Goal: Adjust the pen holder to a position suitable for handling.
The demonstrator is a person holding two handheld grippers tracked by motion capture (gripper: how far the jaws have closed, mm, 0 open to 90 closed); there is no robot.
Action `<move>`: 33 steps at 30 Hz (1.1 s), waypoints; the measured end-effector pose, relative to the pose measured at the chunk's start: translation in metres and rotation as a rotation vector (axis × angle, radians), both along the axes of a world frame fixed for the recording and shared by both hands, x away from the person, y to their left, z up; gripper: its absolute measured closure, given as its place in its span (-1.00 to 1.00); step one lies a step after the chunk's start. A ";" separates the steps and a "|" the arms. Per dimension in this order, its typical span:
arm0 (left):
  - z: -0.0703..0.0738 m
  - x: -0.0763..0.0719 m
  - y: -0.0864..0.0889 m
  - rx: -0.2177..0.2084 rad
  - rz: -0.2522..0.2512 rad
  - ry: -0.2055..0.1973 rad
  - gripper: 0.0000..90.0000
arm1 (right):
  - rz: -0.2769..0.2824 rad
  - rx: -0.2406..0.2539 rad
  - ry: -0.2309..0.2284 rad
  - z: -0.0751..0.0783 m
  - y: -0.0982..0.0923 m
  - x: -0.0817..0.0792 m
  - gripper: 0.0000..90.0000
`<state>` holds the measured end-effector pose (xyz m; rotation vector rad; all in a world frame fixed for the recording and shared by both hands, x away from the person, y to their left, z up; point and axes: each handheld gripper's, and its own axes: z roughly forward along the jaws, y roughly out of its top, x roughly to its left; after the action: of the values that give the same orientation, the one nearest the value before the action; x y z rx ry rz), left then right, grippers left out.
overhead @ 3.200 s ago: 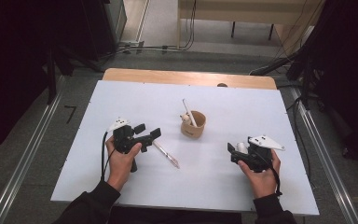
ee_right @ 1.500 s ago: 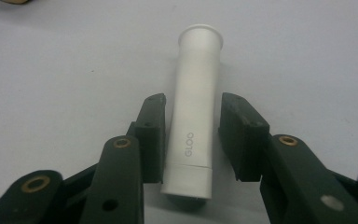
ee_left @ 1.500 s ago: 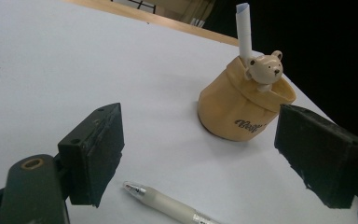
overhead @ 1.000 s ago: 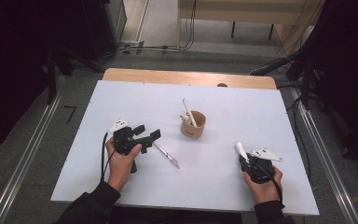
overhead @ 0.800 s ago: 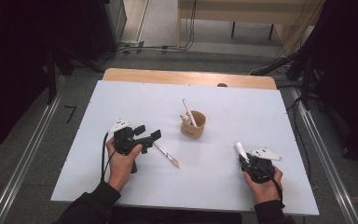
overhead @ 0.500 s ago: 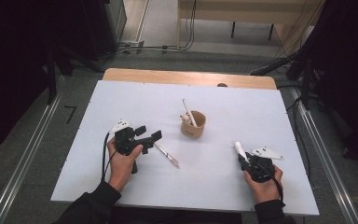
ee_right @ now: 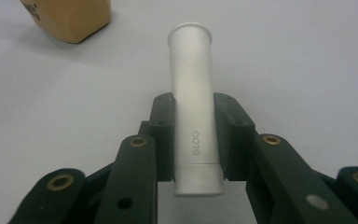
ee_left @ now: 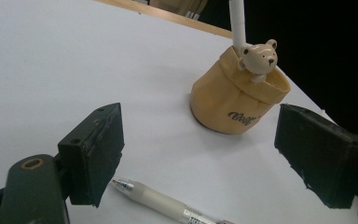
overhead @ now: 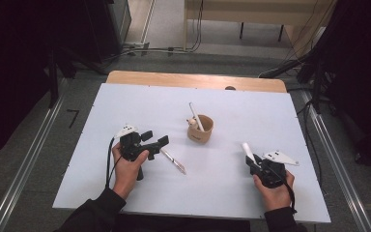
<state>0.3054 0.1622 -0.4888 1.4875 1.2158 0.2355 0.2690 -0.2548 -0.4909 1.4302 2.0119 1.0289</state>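
A tan pouch-shaped holder with a small bear figure (overhead: 200,129) (ee_left: 238,96) stands mid-table with a white stick in it. A clear pen (overhead: 173,161) (ee_left: 163,201) lies on the white table, just in front of my left gripper (overhead: 155,140) (ee_left: 205,158), whose jaws stand wide open above and around it without touching. My right gripper (overhead: 253,162) (ee_right: 195,135) is shut on a white glue stick (overhead: 247,150) (ee_right: 193,112) marked GLOO, which points away toward the holder. Both pads press its sides.
The white tabletop (overhead: 125,104) sits on a wooden table with its edge (overhead: 193,79) at the back. Dark floor, rails and cables surround it. Open surface lies left, right and behind the holder.
Since the oldest frame the right gripper has turned and now holds the glue stick pointing up the table. Over the last second nothing visibly moved.
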 end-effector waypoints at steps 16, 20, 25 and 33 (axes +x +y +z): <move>0.001 -0.001 -0.004 -0.002 -0.011 -0.005 -0.63 | 0.016 -0.002 -0.018 0.004 0.003 -0.003 0.53; 0.002 -0.001 -0.005 -0.006 -0.018 -0.007 -0.63 | 0.023 -0.001 -0.027 0.005 0.004 -0.004 0.53; 0.003 -0.002 -0.005 -0.005 -0.016 -0.006 -0.63 | 0.024 -0.002 -0.025 0.005 0.005 -0.004 0.53; 0.003 -0.002 -0.006 -0.007 -0.024 -0.010 -0.64 | 0.029 0.003 -0.032 0.005 0.005 -0.005 0.53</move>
<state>0.3034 0.1560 -0.4856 1.4924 1.1892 0.2220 0.2643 -0.2501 -0.4854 1.3816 2.0151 1.0610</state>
